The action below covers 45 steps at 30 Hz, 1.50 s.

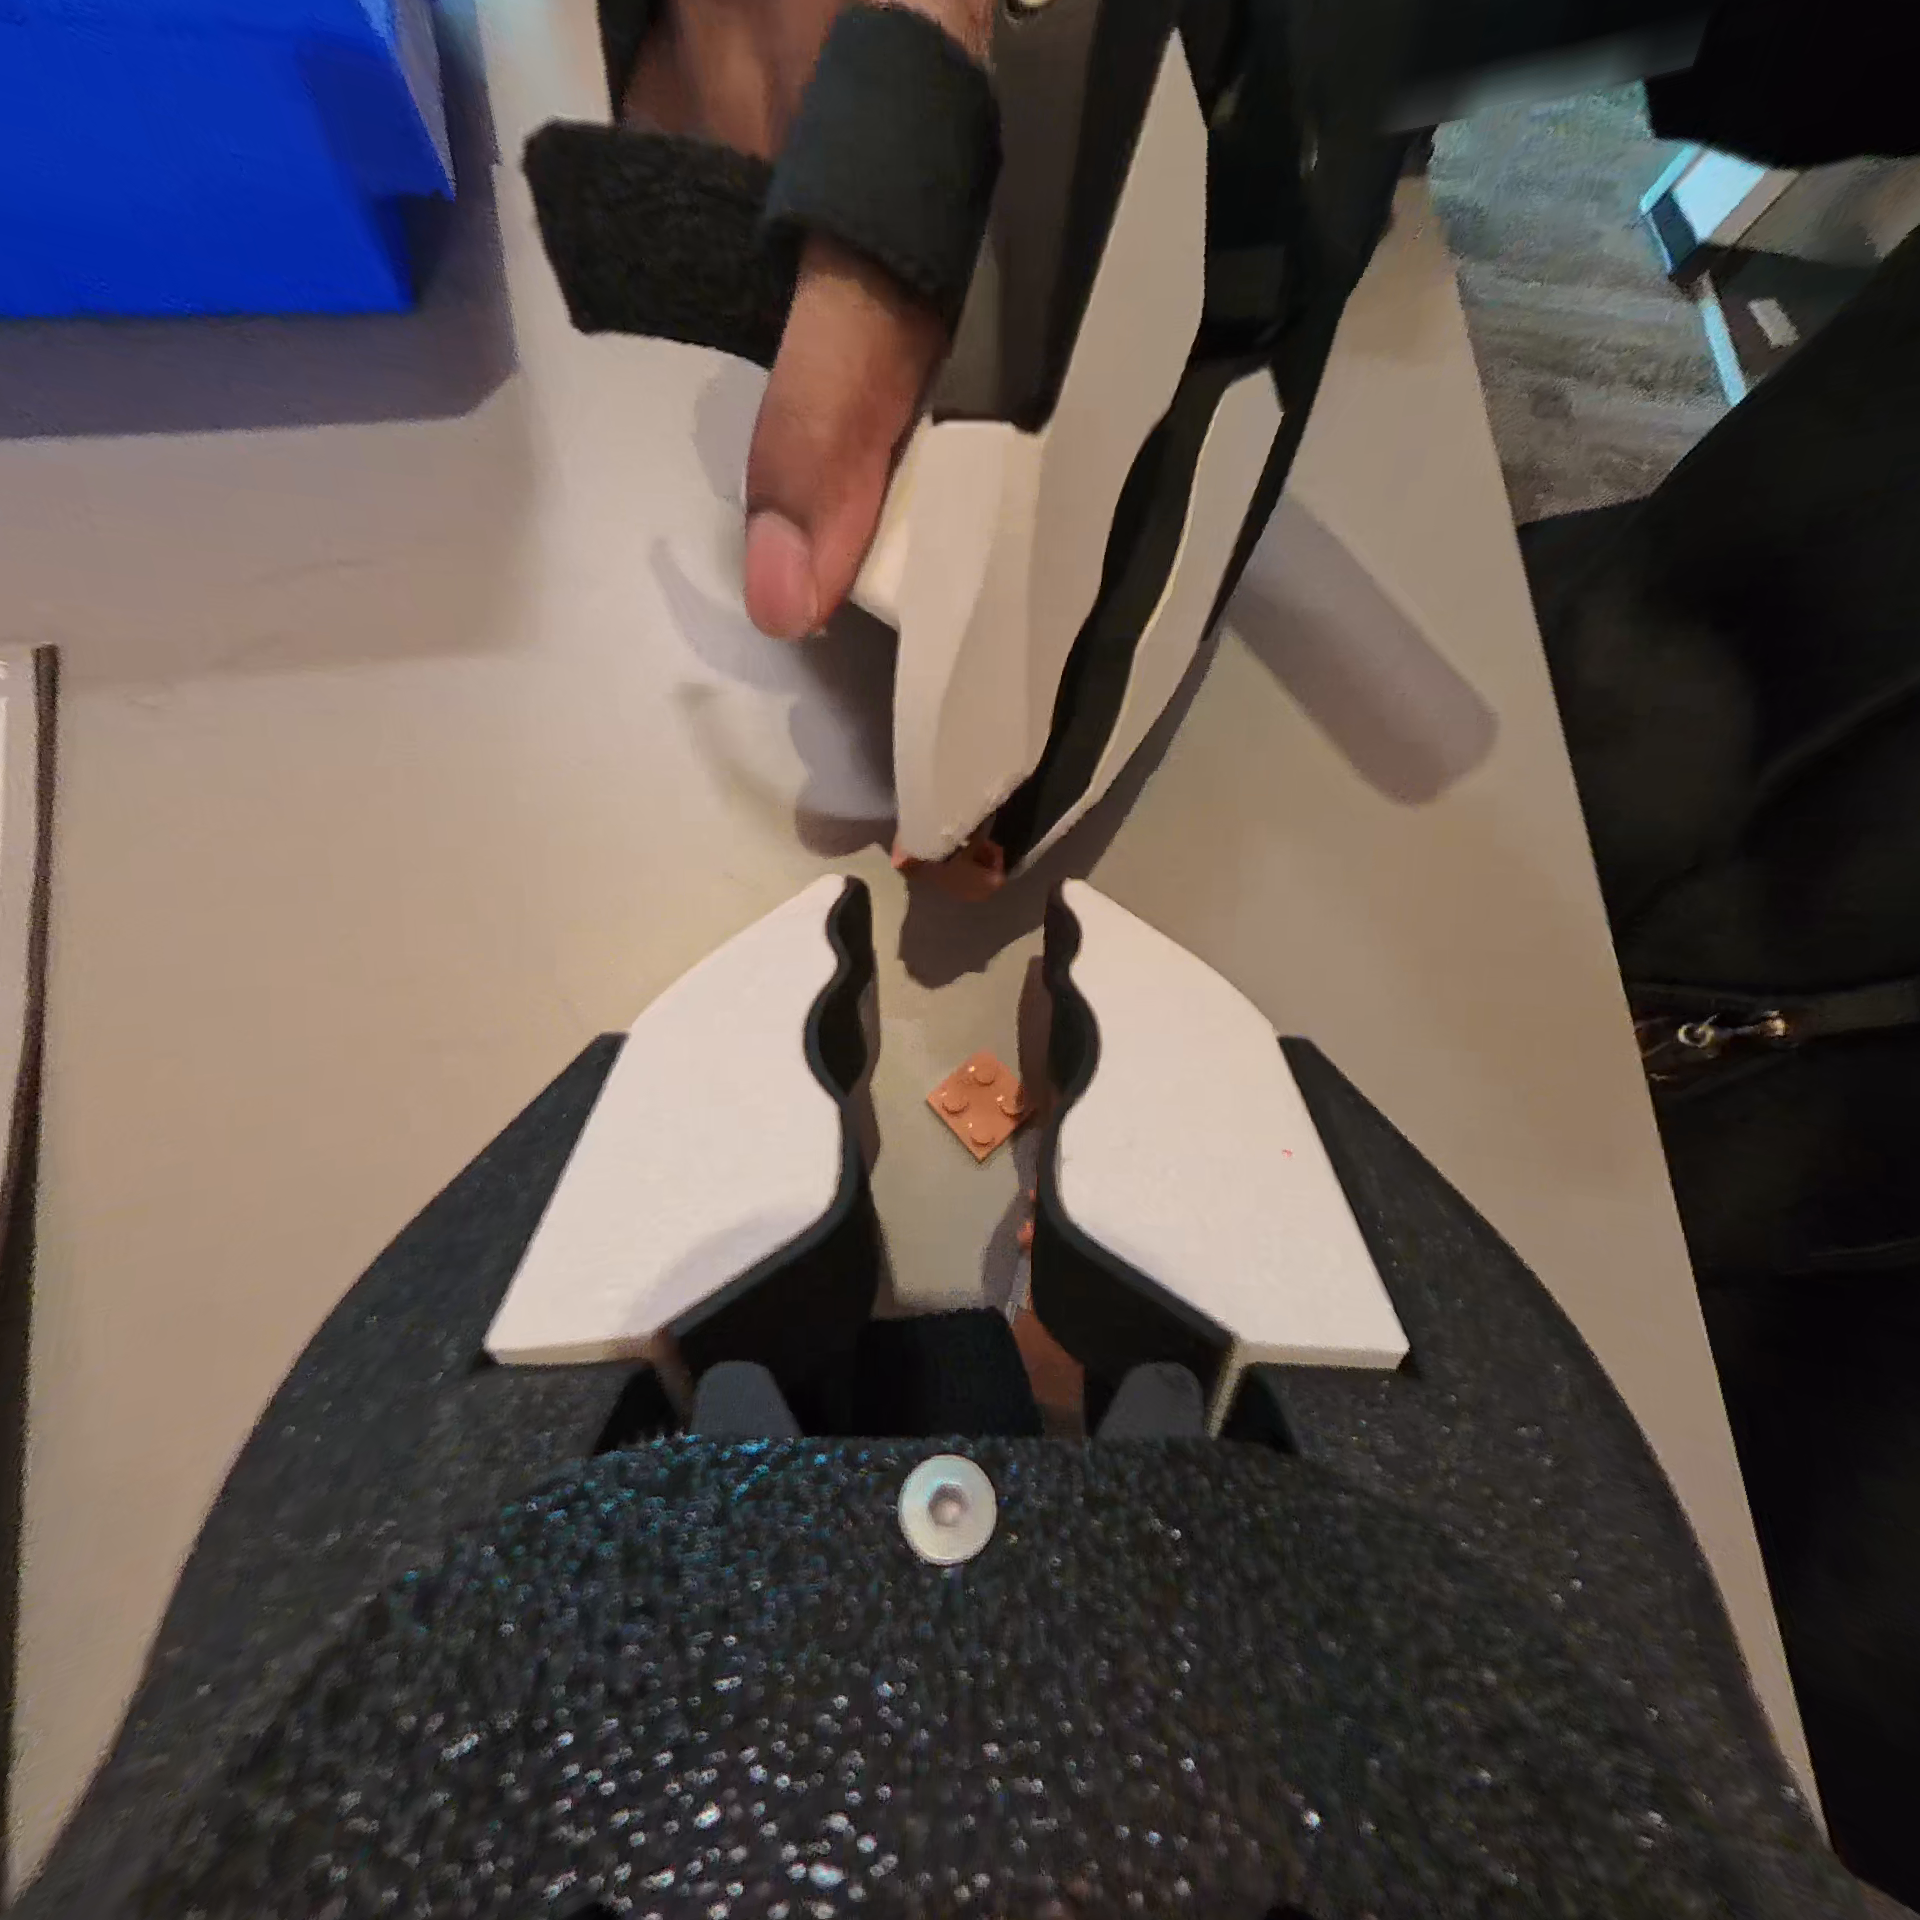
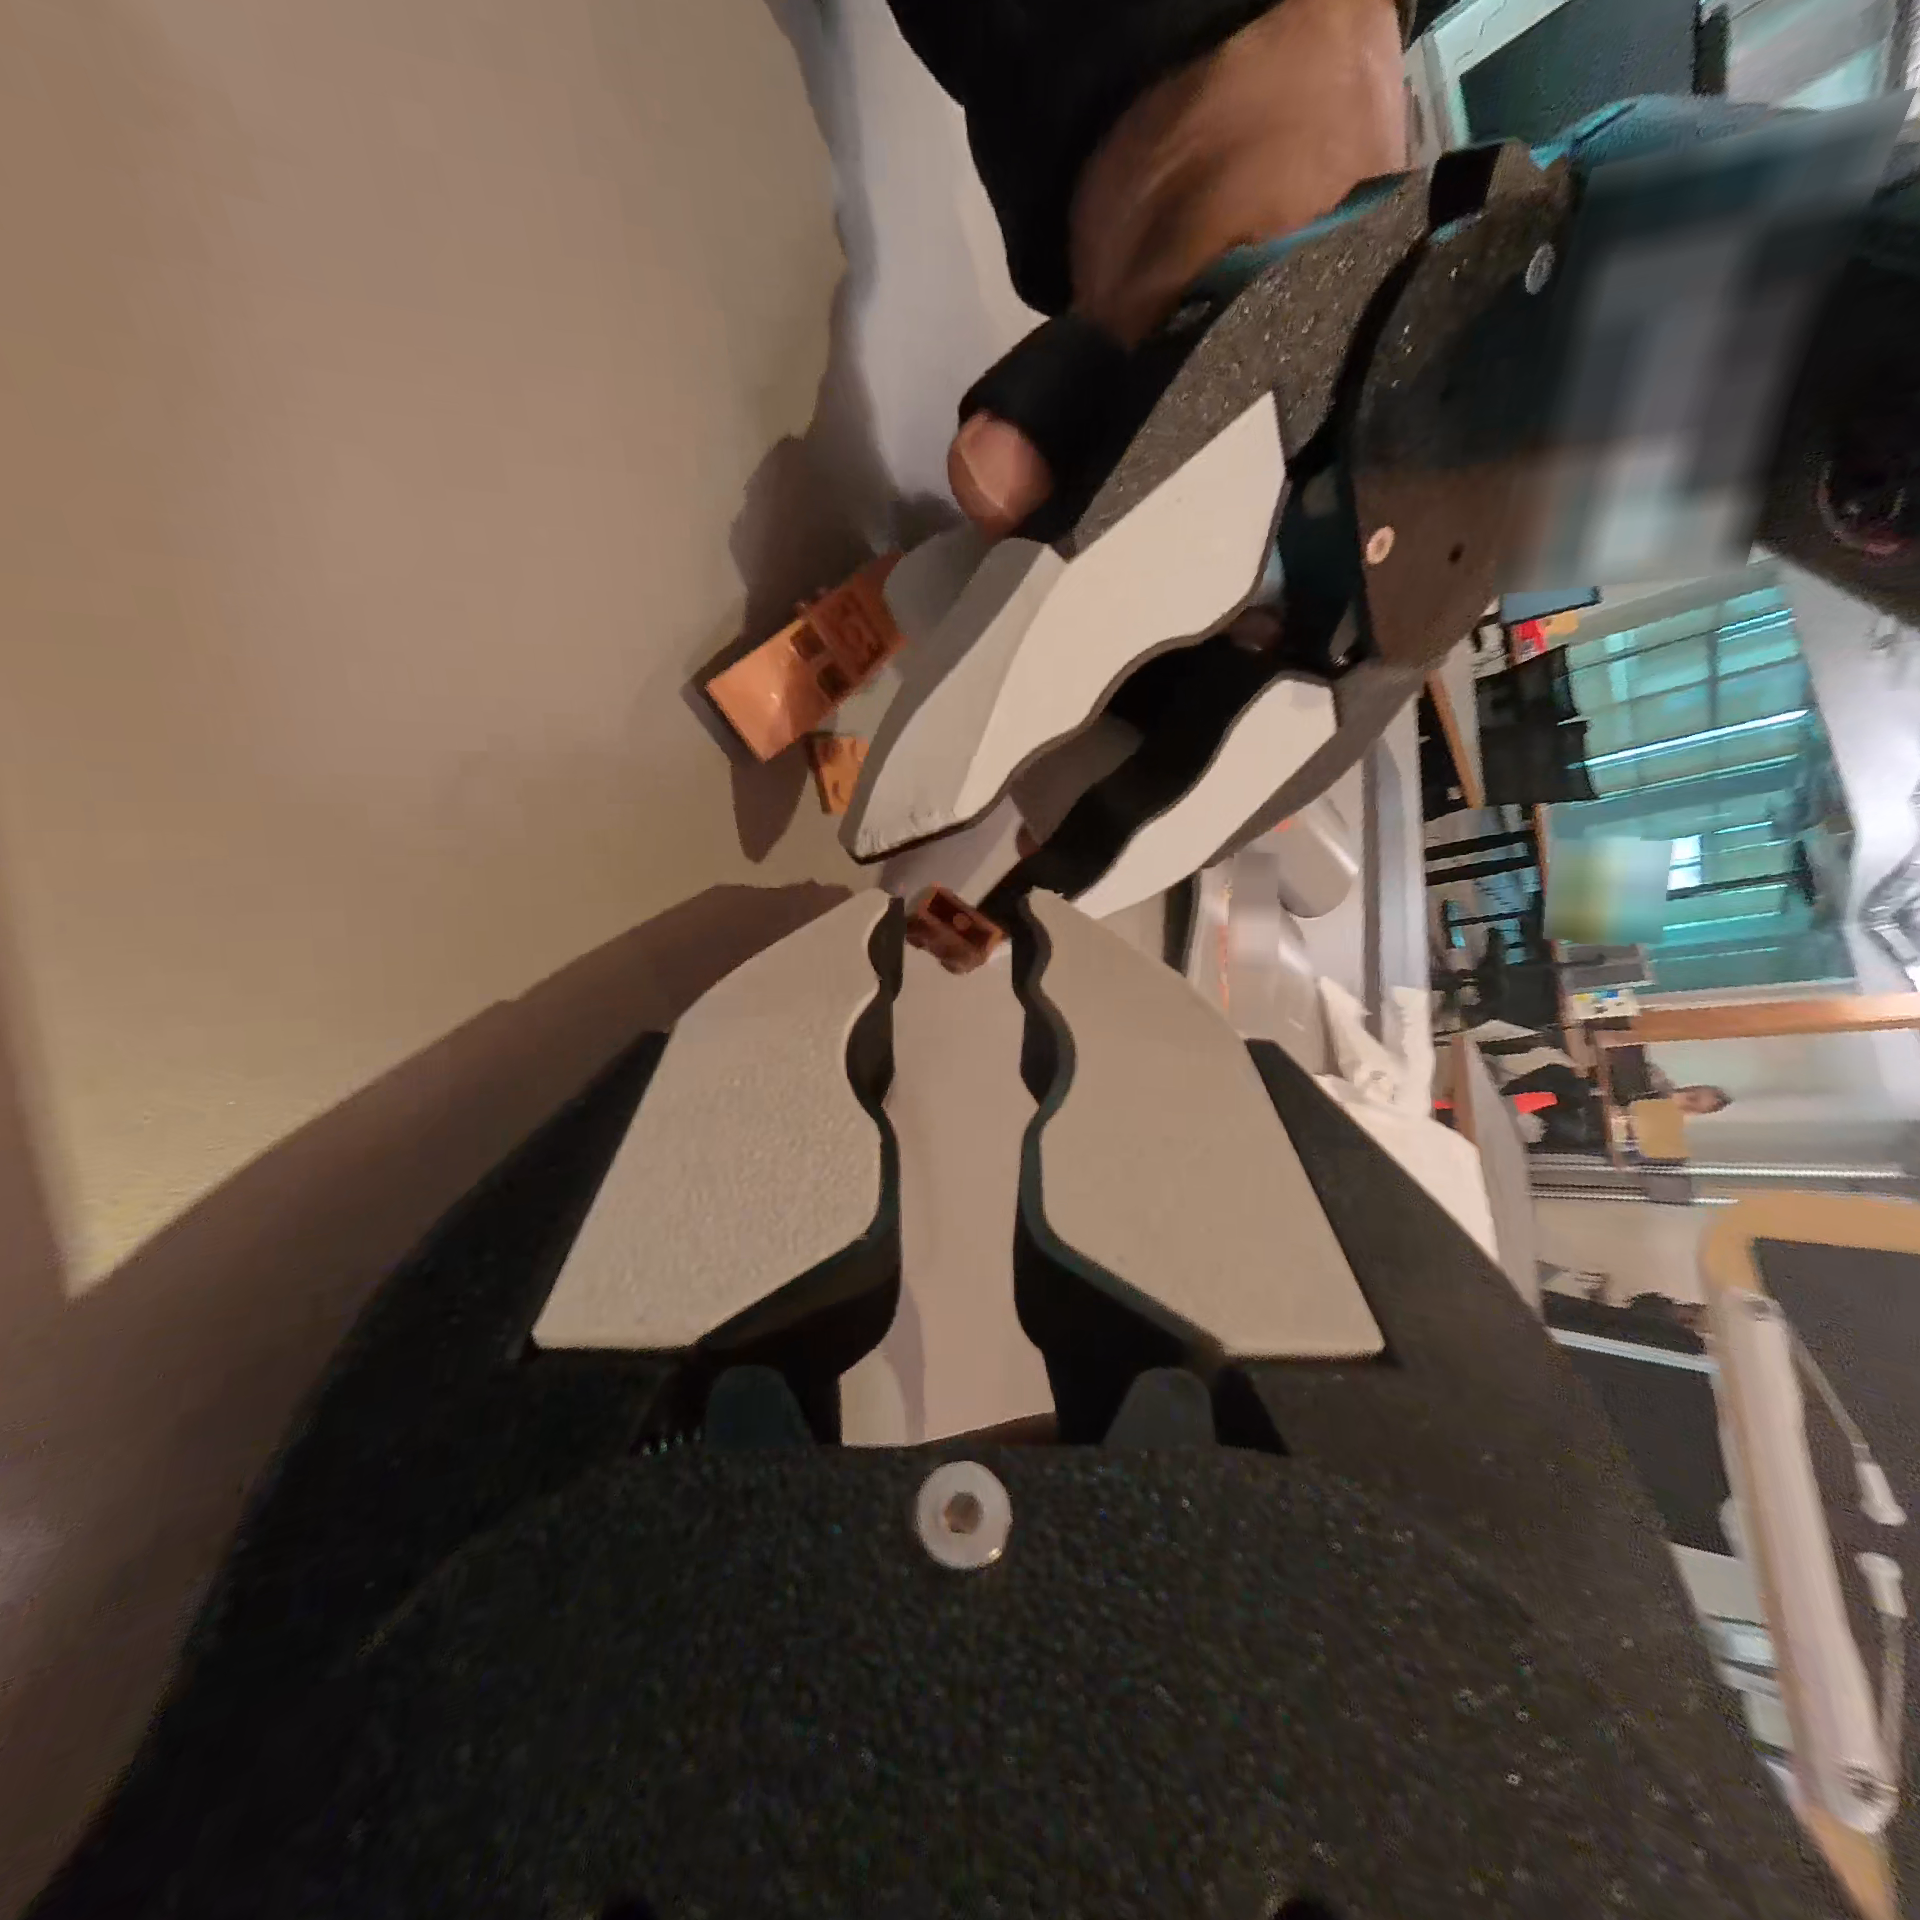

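Note:
My right gripper (image 2: pixel 956 914) is shut on a small orange-brown brick (image 2: pixel 948 923), pinched at its fingertips. In the left wrist view it comes down from above (image 1: pixel 977 852) and holds the brick (image 1: pixel 966 871) a little above the beige table (image 1: pixel 416 935). My left gripper (image 1: pixel 956 891) is open and holds nothing; its tips are just short of that brick. A small orange square plate (image 1: pixel 980 1115) lies flat on the table below the gap between its fingers. In the right wrist view the left gripper (image 2: pixel 971 862) hovers over a larger orange piece (image 2: pixel 795 665) and the small plate (image 2: pixel 836 774).
A blue bin (image 1: pixel 208 156) stands at the table's far left. The table edge (image 1: pixel 1558 831) runs down the right, with a person's dark clothing beyond it. A dark-edged flat thing (image 1: pixel 31 883) lies at the left border. Hands in black straps hold both grippers. Left and right tips are no more than a few centimetres apart. About 4 cm separates my left fingertips from the larger orange piece (image 2: pixel 795 665).

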Tool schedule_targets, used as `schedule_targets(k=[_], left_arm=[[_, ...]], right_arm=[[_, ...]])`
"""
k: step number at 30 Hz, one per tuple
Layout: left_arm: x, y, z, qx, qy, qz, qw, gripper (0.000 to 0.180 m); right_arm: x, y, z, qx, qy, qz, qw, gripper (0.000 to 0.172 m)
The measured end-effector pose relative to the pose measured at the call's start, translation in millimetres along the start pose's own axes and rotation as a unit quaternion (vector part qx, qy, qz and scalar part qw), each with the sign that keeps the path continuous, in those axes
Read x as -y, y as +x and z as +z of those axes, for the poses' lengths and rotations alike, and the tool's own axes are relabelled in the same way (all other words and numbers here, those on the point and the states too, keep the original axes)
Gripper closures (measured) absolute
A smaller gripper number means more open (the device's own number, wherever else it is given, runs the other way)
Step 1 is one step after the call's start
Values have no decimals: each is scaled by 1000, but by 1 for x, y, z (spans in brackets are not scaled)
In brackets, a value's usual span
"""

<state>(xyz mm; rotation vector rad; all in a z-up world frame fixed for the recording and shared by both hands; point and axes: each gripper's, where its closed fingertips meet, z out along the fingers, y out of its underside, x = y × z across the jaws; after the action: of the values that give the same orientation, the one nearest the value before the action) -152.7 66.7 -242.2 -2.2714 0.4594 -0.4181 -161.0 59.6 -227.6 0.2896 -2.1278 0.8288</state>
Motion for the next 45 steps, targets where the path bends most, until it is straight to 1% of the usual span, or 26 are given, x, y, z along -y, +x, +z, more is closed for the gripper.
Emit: schedule_targets(k=[2, 4, 7, 9, 11, 13, 17, 20, 23, 25, 26, 29, 31, 34, 36, 41, 42, 45], left_arm=[[1, -1, 0, -5, 9, -9, 1000, 155], [1, -5, -1, 0, 18, -12, 1000, 165], [1, -8, -2, 8, 28, -6, 1000, 169], [2, -9, -2, 18, 32, 13, 999, 169], [1, -14, -3, 55, 25, 56, 997, 168], [-3, -19, -3, 102, -1, 113, 988, 168], [-10, -20, -2, 167, -69, 222, 958, 168], [-6, -20, -2, 196, -89, 264, 940, 168], [0, -16, -2, 207, -82, 301, 927, 167], [1, -15, -1, 213, -78, 319, 920, 167], [1, -16, -1, 218, -80, 323, 918, 167], [-4, -19, -2, 218, -91, 316, 919, 165], [-5, -18, -5, 202, -83, 285, 933, 163], [-16, -10, -10, 141, -84, 216, 962, 155], [-20, -10, -16, 123, -79, 187, 971, 152], [-27, 2, -36, 75, -67, 118, 988, 151], [-30, 6, -39, 65, -74, 117, 988, 151], [-38, 17, -46, 47, -93, 151, 983, 149]], right_arm=[[-2, 2, 3, -14, 2, -19, 1000, 146], [-2, 3, 6, -31, 8, -30, 999, 143], [-8, -1, 8, -41, -9, -54, 998, 137], [-10, -1, 6, -39, -13, -46, 998, 137], [-13, 1, 3, -42, -17, -37, 998, 137], [-17, 3, 0, -36, -20, -8, 999, 137], [-20, 2, -4, -6, -15, 71, 997, 140], [-16, -3, -4, 22, -7, 103, 994, 141], [-15, -2, -4, 23, -7, 116, 993, 142], [-15, -1, -4, 17, -7, 119, 993, 145], [-16, 0, -4, 15, -10, 119, 993, 149], [-23, -3, -3, 21, -34, 114, 993, 149], [-30, -6, -3, 35, -46, 128, 990, 151], [-34, -5, -3, 45, -47, 159, 985, 150], [-36, -5, -3, 51, -51, 177, 982, 150], [-36, -7, -1, 75, -63, 228, 969, 150], [-35, -8, -1, 78, -63, 229, 968, 149], [-26, -12, 1, 89, -53, 215, 971, 148]])
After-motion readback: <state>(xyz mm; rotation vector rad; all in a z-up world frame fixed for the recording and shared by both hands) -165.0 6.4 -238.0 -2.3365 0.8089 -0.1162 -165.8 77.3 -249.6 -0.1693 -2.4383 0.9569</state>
